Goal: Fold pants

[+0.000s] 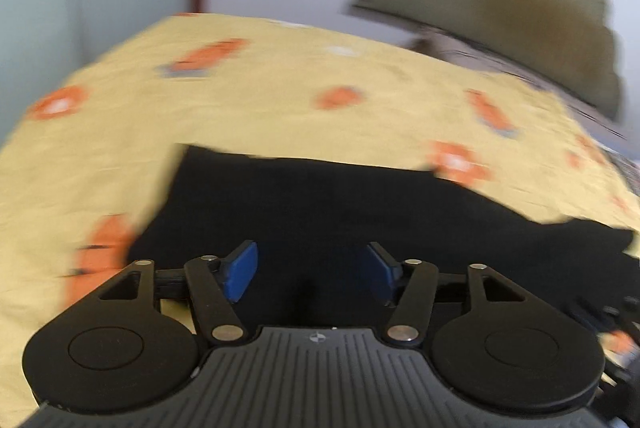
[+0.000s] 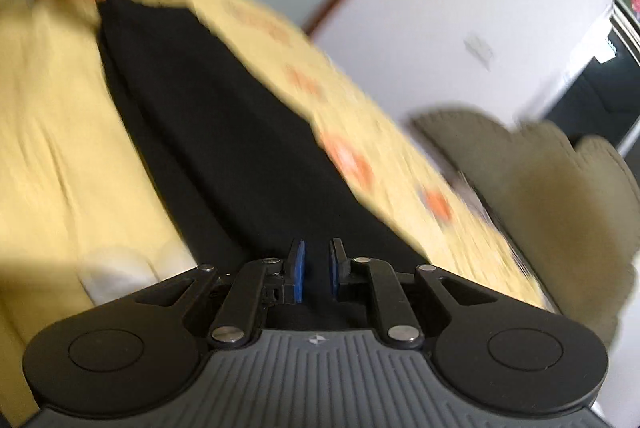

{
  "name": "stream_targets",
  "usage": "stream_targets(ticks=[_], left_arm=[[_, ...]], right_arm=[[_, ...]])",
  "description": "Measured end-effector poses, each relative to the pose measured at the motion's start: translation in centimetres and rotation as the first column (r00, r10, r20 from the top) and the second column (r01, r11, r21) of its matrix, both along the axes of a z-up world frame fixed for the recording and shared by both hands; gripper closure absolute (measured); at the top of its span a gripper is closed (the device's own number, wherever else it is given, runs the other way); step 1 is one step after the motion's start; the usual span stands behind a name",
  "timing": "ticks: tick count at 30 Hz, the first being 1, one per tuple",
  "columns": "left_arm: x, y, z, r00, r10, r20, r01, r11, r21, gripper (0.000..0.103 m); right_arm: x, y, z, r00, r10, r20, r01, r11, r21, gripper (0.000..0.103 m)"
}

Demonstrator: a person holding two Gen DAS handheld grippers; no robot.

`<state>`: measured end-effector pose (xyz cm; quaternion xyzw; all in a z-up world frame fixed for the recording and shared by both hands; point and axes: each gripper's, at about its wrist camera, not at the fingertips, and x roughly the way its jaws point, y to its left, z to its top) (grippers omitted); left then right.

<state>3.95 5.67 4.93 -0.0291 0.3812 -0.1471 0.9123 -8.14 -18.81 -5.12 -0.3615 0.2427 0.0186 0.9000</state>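
On a yellow bedspread [image 1: 280, 100] with orange flowers, black pants [image 2: 224, 132] are laid out long and flat. Left gripper [image 1: 312, 270] is held wide above the cloth, nothing pinched. Right gripper [image 2: 317, 270]: narrow gap over the near end; grip cannot be told.

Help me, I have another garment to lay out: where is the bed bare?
Widest bare patch: the plain yellow sheet left of the black pants in the right wrist view. On their other side a flowered strip is free up to the olive cushion, where it gets crowded.
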Motion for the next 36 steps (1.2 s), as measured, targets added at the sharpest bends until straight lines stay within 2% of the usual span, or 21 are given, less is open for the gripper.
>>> stream_targets(ticks=[2, 4, 8, 10, 11, 13, 15, 18, 20, 22, 24, 25, 26, 28, 32, 36], left_arm=[[-0.2, -2.2, -0.4, 0.996, -0.075, -0.043, 0.072, 0.994, -0.085, 0.032], [-0.2, -4.5, -1.4, 0.982, -0.147, -0.122, 0.124, 0.976, -0.18, 0.03], [-0.3, -7.6, -3.8, 0.932, -0.222, -0.287, 0.121, 0.936, -0.329, 0.03], [-0.2, -8.5, -4.6, 0.91, -0.231, -0.344, 0.094, 0.924, -0.371, 0.028], [-0.1, -8.8, -4.8, 0.906, -0.229, -0.355, 0.084, 0.921, -0.379, 0.026], [0.0, -9.2, -5.2, 0.913, -0.198, -0.358, 0.059, 0.93, -0.364, 0.019], [0.1, -9.5, -5.2, 0.917, -0.167, -0.363, 0.03, 0.935, -0.353, 0.016], [0.0, -9.4, -5.3, 0.905, -0.155, -0.396, -0.003, 0.928, -0.371, 0.012], [0.1, -9.5, -5.3, 0.894, -0.161, -0.419, -0.012, 0.924, -0.383, 0.012], [0.1, -9.8, -5.3, 0.89, -0.168, -0.423, -0.01, 0.923, -0.386, 0.012], [-0.1, -10.0, -5.0, 0.889, -0.178, -0.421, 0.001, 0.922, -0.386, 0.012], [-0.3, -9.8, -5.0, 0.889, -0.179, -0.42, 0.003, 0.922, -0.387, 0.012], [-0.3, -9.7, -4.8, 0.892, -0.179, -0.416, 0.004, 0.922, -0.387, 0.012], [-0.3, -9.4, -4.3, 0.906, -0.169, -0.389, 0.015, 0.929, -0.369, 0.012], [-0.2, -8.4, -3.1, 0.948, -0.112, -0.297, 0.019, 0.954, -0.3, 0.011], [0.5, -8.7, -3.4, 0.948, -0.121, -0.296, 0.037, 0.961, -0.275, 0.01]], right_arm=[[-0.1, -1.2, -1.2, 0.999, -0.017, -0.028, 0.015, 0.998, -0.067, 0.091], [-0.1, -1.5, -2.1, 0.999, -0.008, -0.031, 0.005, 0.995, -0.102, 0.091], [0.6, -0.5, -2.5, 1.0, 0.025, 0.001, -0.025, 0.99, -0.138, 0.087], [1.1, -0.3, -2.7, 0.999, 0.045, 0.014, -0.042, 0.987, -0.157, 0.085], [0.9, -0.8, -2.8, 0.998, 0.055, 0.022, -0.051, 0.986, -0.16, 0.083], [1.4, -0.8, -2.9, 0.997, 0.064, 0.035, -0.057, 0.984, -0.169, 0.079], [1.6, -0.6, -2.9, 0.997, 0.068, 0.044, -0.059, 0.979, -0.193, 0.074], [1.0, 0.3, -3.1, 0.993, 0.099, 0.068, -0.077, 0.96, -0.268, 0.063], [0.8, 0.8, -3.2, 0.989, 0.139, 0.056, -0.115, 0.944, -0.31, 0.063], [0.9, 1.0, -3.1, 0.986, 0.16, 0.036, -0.144, 0.95, -0.278, 0.063], [1.4, 0.9, -2.5, 0.986, 0.168, 0.003, -0.164, 0.966, -0.198, 0.074], [1.5, 0.8, -2.3, 0.985, 0.172, -0.012, -0.171, 0.973, -0.153, 0.094], [1.6, 0.7, -2.1, 0.986, 0.164, -0.025, -0.166, 0.979, -0.119, 0.096], [1.0, 1.0, -2.0, 0.986, 0.165, -0.026, -0.167, 0.977, -0.135, 0.098], [-1.6, 1.0, -0.9, 0.983, 0.174, -0.057, -0.178, 0.982, -0.061, 0.099], [-2.4, 1.0, -1.3, 0.982, 0.162, -0.1, -0.167, 0.985, -0.049, 0.099]])
